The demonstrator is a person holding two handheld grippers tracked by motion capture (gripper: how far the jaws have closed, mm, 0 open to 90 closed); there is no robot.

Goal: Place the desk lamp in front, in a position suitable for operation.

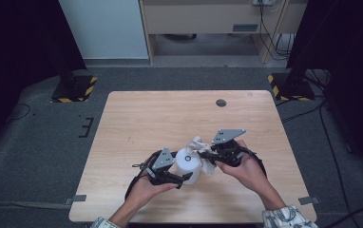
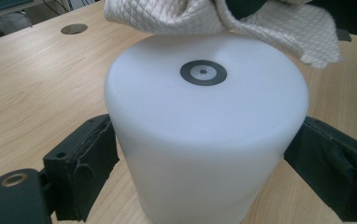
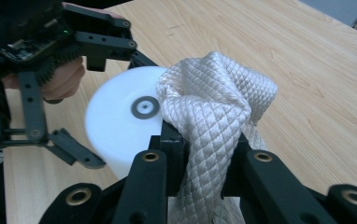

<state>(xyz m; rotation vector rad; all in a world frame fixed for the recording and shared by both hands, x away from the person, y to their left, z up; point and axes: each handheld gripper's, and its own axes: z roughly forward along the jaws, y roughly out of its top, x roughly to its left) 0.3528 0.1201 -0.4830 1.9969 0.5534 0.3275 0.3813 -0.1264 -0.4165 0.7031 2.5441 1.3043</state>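
Pale wooden table [image 1: 137, 118] on grey carpet, black-and-yellow striped stand feet at the far corners.

Nearest, at about 6 o'clock of the tabletop: two forearms entering from the near edge, patterned sleeves just showing. Left gripper [image 1: 182, 177] at roughly 7 o'clock from the table's middle, jaws spread wide and closed around a white cylinder [image 1: 189, 164], pads [image 2: 85, 163] pressing its flanks on either side (plain in the left gripper view, where the cylinder [image 2: 204, 135] stands upright between them). Flat top of the cylinder marked by a small dark ring [image 2: 203, 73] near its centre.

Right gripper [image 1: 207, 154] at about 5 o'clock from the middle, just beside the cylinder, jaws pinched nearly together on a bunched cream quilted cloth [image 1: 200, 145]. Cloth [image 3: 214, 121] squeezed between the black jaws in the right gripper view, rising in a crumpled knot above them; cylinder [image 3: 120, 121] just behind, at 10 o'clock from the knot, left gripper [image 3: 81, 156] beyond it. Cloth [image 2: 223, 21] lying against the far rim of the cylinder's top, draping off toward 2 o'clock (whether pressed down or merely resting, cannot tell).

Farther on, bare tabletop with a round grey grommet [image 1: 221, 102] at 1 o'clock near the far edge. Beyond the table: a light cabinet, a wooden desk, cables on the floor at 1 o'clock.
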